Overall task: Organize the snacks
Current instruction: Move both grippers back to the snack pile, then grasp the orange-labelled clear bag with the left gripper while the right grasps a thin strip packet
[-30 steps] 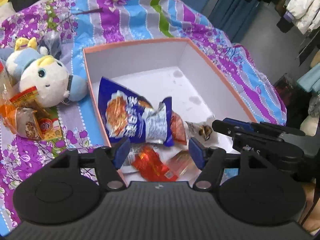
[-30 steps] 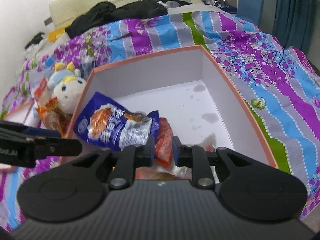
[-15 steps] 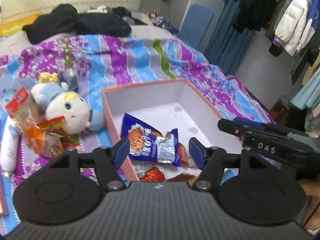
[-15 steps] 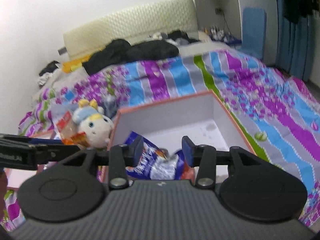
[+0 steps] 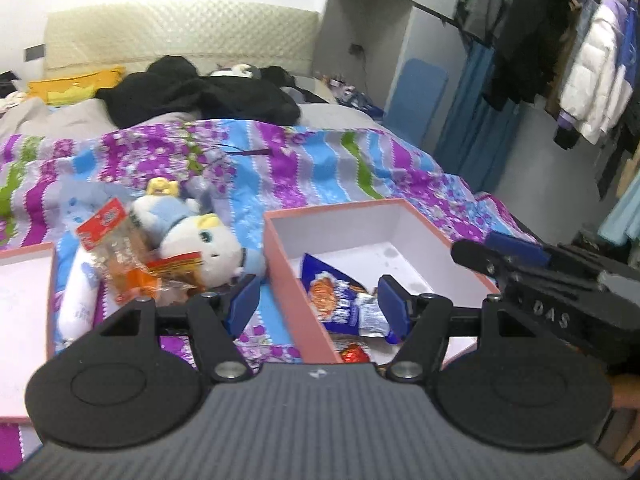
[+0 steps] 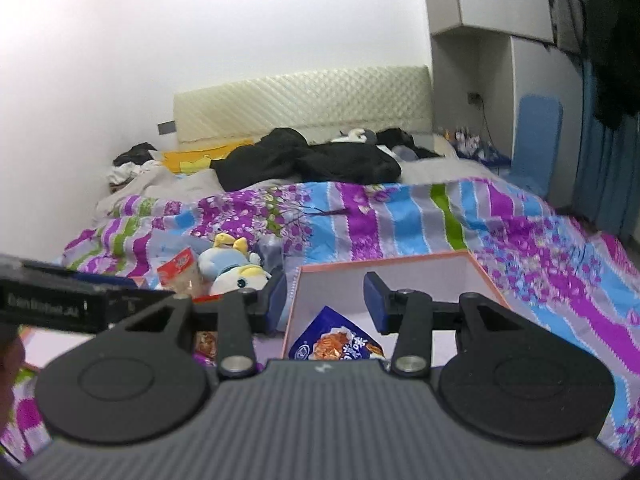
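Landmark: I take the pink-edged box [image 5: 404,216] on the bed as my reference; its white inside faces up.
Left claw [image 5: 318,306]: I see its blue pads spread wide with nothing between them, raised above the box's near left wall.
Right claw [image 6: 325,300]: my view shows its pads parted and empty, held above the box's near left corner; from the left camera its black body sits just right of the box.
Blue snack bag [image 5: 334,300]: lying inside the box, against the near left wall, crumpled, with a silver end toward the box's middle.
Red wrapper [image 5: 354,354]: inside the box, nearer to me than the blue snack bag, partly hidden by my left claw's body.
Loose snacks [image 5: 132,268]: a clear packet with red label and orange packets lie outside the box, to its left, touching the plush toy.
Plush toy [image 5: 200,240]: white and pale blue, on its side just left of the box.
Box lid [image 5: 24,280]: pink-rimmed, well left of the box, beyond the loose snacks.
Quilt [image 5: 320,168]: striped purple, blue and green, under the box.
Black clothing [image 6: 308,160]: piled beyond the box near the headboard.
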A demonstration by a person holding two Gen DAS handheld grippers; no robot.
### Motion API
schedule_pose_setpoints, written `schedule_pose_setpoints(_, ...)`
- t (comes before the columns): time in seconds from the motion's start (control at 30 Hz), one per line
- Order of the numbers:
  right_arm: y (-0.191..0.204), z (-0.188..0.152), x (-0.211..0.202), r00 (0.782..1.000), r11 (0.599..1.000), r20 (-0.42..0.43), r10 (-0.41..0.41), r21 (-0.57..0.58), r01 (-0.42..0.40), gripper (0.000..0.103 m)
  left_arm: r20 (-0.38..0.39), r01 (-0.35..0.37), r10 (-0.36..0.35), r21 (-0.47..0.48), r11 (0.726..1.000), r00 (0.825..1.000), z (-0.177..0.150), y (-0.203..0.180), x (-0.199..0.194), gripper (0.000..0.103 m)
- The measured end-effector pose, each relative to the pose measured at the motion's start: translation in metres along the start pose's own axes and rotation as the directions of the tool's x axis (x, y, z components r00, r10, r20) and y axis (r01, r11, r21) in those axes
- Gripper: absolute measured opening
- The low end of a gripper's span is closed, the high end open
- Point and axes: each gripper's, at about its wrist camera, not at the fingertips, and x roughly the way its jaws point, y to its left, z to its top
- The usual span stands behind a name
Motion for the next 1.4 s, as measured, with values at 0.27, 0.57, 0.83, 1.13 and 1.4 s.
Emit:
schedule_pose_setpoints(0.27,0.033,-0.024,-0.005,0.998,0.998,-0.014,0.056,0.02,-0.056,0.045,0.009,-0.053,0.053,-0.03,0.998,0.999,-0.029,0.03,-0.017,0.07)
schedule_pose_setpoints(0.57,0.066,-0.05,-0.011,0.995,0.995,-0.016,0.096,0.026,-0.095,0.045,0.014,-0.075,0.076,-0.066,0.995,0.997,-0.064,0.061,-0.027,0.07)
schedule_pose_setpoints(0.83,0.099,-0.082,-0.014,0.99,0.991,-0.04,0.134,-0.014,-0.134,0.045,-0.038,-0.101,0.098,-0.098,0.99,0.994,-0.105,0.085,-0.03,0.07)
schedule_pose_setpoints(1.13,0.131,-0.106,-0.003,0.982,0.982,-0.08,0.172,-0.068,-0.178,0.045,-0.102,-0.142,0.126,-0.164,0.976,0.987,-0.14,0.121,-0.022,0.07)
schedule_pose_setpoints(1.4,0.147,-0.119,0.028,0.979,0.979,-0.114,0.167,-0.099,-0.178,0.045,-0.107,-0.159,0.138,-0.228,0.96,0.985,-0.143,0.16,0.008,0.07)
